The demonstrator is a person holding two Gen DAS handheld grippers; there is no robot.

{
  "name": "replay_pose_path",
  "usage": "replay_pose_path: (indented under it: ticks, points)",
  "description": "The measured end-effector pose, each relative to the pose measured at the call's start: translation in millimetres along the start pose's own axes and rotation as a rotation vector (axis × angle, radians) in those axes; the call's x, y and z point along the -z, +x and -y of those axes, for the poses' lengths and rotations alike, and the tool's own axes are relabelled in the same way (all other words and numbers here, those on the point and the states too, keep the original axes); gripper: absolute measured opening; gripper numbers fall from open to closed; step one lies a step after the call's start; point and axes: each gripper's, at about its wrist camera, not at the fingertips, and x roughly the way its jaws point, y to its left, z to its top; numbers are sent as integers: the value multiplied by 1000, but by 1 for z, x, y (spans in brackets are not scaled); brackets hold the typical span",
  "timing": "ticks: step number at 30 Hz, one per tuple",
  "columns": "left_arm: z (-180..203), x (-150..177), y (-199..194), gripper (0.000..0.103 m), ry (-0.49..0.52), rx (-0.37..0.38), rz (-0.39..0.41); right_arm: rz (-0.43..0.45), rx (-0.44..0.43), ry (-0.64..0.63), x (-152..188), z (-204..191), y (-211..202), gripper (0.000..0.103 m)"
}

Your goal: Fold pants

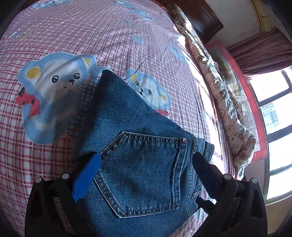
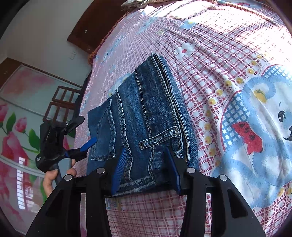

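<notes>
The right gripper (image 2: 146,167) is seen at the near end of the folded jeans (image 2: 144,118), its 2 blue-padded fingers (image 2: 118,173) set partly apart on either side of the frayed hem end; the pads lie against the bundle's sides, but whether they press on it or only flank it cannot be told. The jeans are laid as a compact folded stack on the checked bedsheet (image 2: 209,60), with the thick seams and a belt loop turned upward and the far fold pointing away across the bed. At the left side of the stack, the left gripper (image 2: 83,133) is seen held in a person's hand (image 2: 53,178), its jaws spread wide with 1 blue pad just beside the edge of the denim near the back pocket. In the left wrist view, the left gripper (image 1: 146,164) is held open over the jeans (image 1: 138,145), its fingers (image 1: 87,175) standing to either side of the back pocket (image 1: 146,173) with nothing clamped between them. Beyond the jeans, blue cartoon bears (image 1: 54,94) are printed on the sheet (image 1: 91,29). Farther off, a rolled floral quilt (image 1: 219,91) lies along the bed's edge, a dark wooden headboard (image 1: 204,16) stands behind it, and a bright window (image 1: 275,116) is seen at the right.
</notes>
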Motion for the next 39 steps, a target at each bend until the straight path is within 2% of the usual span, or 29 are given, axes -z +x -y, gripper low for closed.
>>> replay_pose_path:
  ticks: [2,7,10,12,14,15,16,19,21,24,31,33,34,37,39]
  points:
    - [9,15,-21,101,50,-47,20,14,-8,-18,4,-4,-9,46]
    - [15,73,-49,101,93,25,7,9,-107,-26,18,-10,-20,46]
    - [22,96,-42,101,191,-24,20,29,-186,35,19,-6,-25,46]
    - [20,102,-30,101,239,-66,6,-19,-229,92,18,8,-14,46]
    - [16,102,-22,101,261,-84,-10,-48,-88,140,20,28,-3,46]
    - [16,102,-21,101,260,-90,-13,-41,-133,182,22,37,-4,46]
    - [17,102,-21,101,258,-97,-15,-15,-139,212,25,39,-12,46]
    - [17,97,-21,101,250,-91,-28,65,-72,196,29,33,-37,46]
    - [16,96,-21,101,245,-80,-29,56,-104,223,30,35,-39,46]
    - [16,96,-22,101,243,-81,-29,42,-81,242,32,39,-30,46]
    - [26,99,-14,101,263,-115,-30,74,-48,260,19,39,-13,46]
    - [29,100,-12,101,272,-135,-27,79,21,184,17,29,-14,33]
    - [31,101,-11,101,279,-147,-26,82,43,152,17,26,-15,22]
    - [37,102,-8,101,292,-173,-23,94,51,80,18,12,-26,14]
    - [39,103,-6,101,303,-190,-25,108,60,27,18,0,-34,13]
